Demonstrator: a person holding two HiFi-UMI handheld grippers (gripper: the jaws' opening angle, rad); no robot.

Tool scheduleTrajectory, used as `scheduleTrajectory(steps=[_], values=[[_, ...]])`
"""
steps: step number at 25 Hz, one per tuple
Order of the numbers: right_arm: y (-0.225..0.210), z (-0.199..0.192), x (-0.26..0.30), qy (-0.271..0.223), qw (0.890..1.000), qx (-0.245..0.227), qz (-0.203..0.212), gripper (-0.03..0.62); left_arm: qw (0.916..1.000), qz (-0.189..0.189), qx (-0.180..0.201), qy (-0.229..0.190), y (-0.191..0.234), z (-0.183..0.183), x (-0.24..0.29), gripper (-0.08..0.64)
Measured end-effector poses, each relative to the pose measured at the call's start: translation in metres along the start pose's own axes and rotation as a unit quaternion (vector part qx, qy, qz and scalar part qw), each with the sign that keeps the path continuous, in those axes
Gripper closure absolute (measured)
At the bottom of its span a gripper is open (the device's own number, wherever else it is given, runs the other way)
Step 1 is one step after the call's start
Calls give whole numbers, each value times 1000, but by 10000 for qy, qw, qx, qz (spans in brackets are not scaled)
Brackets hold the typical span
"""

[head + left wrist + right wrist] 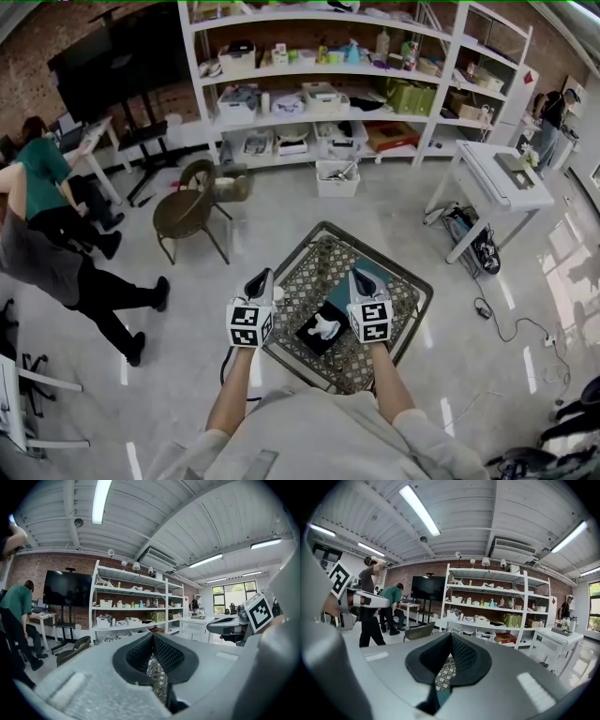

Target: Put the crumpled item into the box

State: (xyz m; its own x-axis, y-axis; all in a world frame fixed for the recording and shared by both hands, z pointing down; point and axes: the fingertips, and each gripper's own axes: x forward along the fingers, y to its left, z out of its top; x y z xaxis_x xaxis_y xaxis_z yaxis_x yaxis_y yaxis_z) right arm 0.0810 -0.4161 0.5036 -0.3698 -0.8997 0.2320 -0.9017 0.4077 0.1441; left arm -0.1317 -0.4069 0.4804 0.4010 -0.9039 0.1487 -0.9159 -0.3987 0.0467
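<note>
With both pairs of jaws pressed shut and empty, the left gripper (263, 278) and right gripper (361, 278) hover above the white crumpled item (324, 327), which lies below and between them on what looks like a black box (308, 340), nearer the right jaws.

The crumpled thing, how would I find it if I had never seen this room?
Find the patterned rug on the pale floor in front of the white shelves. Near its middle, a black square thing lies next to a teal box. The crumpled item is the small white lump on that black square, the only white thing lying on the rug.
</note>
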Motion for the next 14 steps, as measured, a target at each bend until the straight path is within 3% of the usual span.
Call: scheduleTrajectory(steps=[14], values=[[2, 6, 4, 63, 9999, -98, 59, 594, 10000, -87, 6, 40, -7, 7, 8, 554]])
